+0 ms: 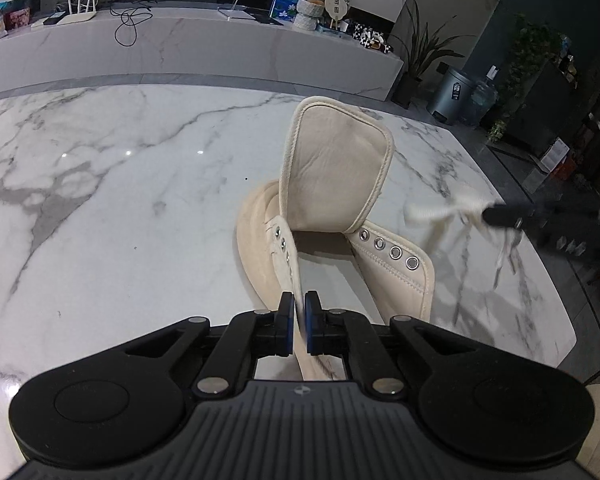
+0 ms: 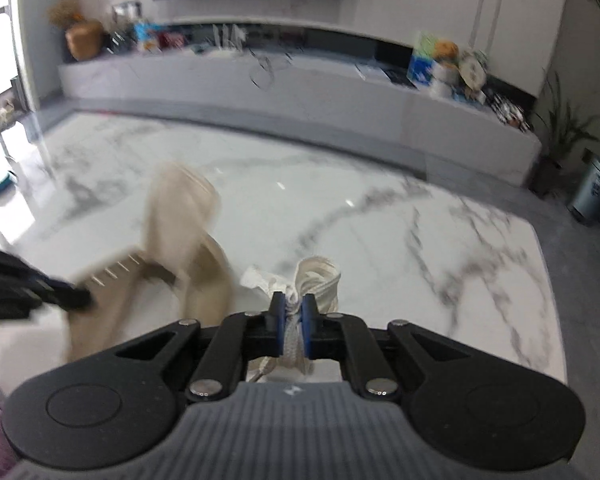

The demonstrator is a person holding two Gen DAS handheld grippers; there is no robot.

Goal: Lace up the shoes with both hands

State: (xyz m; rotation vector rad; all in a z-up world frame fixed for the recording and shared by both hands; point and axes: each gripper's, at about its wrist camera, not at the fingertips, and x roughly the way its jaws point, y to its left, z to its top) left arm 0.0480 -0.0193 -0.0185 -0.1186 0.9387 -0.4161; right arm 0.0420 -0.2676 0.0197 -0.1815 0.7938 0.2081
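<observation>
A cream high-top shoe (image 1: 336,216) lies on the marble table (image 1: 120,200), tongue raised, silver eyelets (image 1: 388,248) bare along both flaps. My left gripper (image 1: 299,306) is shut on the edge of the shoe's left eyelet flap. In the left wrist view, my right gripper (image 1: 490,214) comes in from the right with a bundled white lace (image 1: 440,210) in its tips, loose ends hanging. In the right wrist view, the right gripper (image 2: 293,306) is shut on the white lace (image 2: 318,276); the shoe (image 2: 184,232) is a blur at left, with the left gripper (image 2: 60,294) on it.
A long low marble cabinet (image 1: 220,40) runs behind the table with a router, cables, snack bags, and a teddy bear. Potted plants, a grey bin (image 1: 454,94) and a water jug stand on the floor at the right. The table's right edge (image 1: 556,280) is close to the lace.
</observation>
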